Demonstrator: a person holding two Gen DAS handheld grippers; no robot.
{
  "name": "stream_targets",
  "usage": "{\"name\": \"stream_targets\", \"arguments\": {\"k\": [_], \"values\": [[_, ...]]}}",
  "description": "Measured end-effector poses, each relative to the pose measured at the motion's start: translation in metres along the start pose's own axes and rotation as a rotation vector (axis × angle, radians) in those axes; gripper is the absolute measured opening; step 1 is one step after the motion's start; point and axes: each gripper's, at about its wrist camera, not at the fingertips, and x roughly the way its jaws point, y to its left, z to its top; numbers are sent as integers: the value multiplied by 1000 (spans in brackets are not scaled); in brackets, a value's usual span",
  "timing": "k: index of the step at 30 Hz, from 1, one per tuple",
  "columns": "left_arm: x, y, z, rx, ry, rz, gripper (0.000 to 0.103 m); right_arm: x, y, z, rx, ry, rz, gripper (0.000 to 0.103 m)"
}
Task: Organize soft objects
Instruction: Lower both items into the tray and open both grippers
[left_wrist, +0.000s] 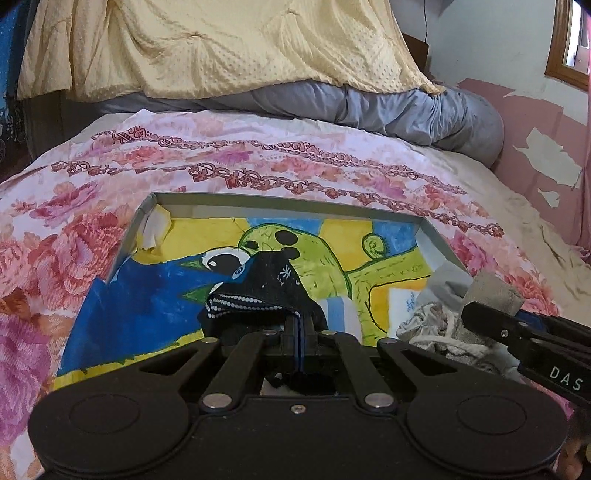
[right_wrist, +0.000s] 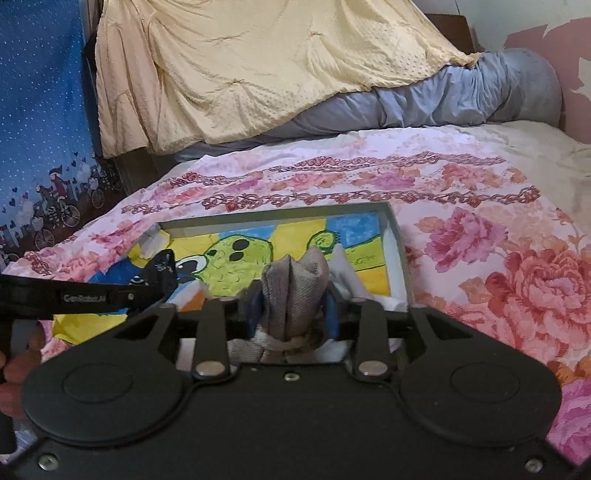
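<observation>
Two soft items hang over the shallow grey cardboard box (left_wrist: 439, 243) with the painted cartoon lining, lying on the floral pink bedspread (left_wrist: 55, 229). The left gripper (left_wrist: 297, 325) is clamped tight on a black patterned sock (left_wrist: 266, 284), which juts toward twelve o'clock over the blue corner of the lining. The right gripper (right_wrist: 291, 306) has its jaws partly apart around a folded beige knitted sock (right_wrist: 295, 284), upright between the pads (right_wrist: 255, 306); whether they still press it, I cannot tell. Beige looks the nearer to landing, at the box's four o'clock side.
</observation>
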Motion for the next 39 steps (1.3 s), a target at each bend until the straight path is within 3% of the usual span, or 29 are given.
{"name": "stream_targets", "arguments": {"k": [4,8,11,13,16,17,22,27,32,39], "values": [[-1,-2,3,-8,22,-1,11,5,-5,1,-7,0,-27,54],[-4,-2,4,-32,33,-2,13,6,-13,1,14,1,-33,72],[-8,-5,4,-22,31,-1,30,1,-17,2,24,-14,-40,86],[-12,-7,5,-20,26,0,34,-4,-17,4,26,-30,-43,95],[-19,-8,6,-35,10,-7,52,-17,-15,9,18,-59,-48,101],[-23,-8,6,-41,2,-11,61,-22,-15,11,18,-70,-50,102],[-49,-13,8,-50,-68,-1,73,-54,-13,25,37,-114,-50,102],[-93,-19,10,-56,-164,-4,94,-96,-2,39,37,-171,-57,103],[-146,-25,8,-35,-270,-9,102,-147,16,50,41,-228,-55,103],[-219,-26,0,-35,-355,-44,102,-209,55,51,-8,-268,-62,103]]}}
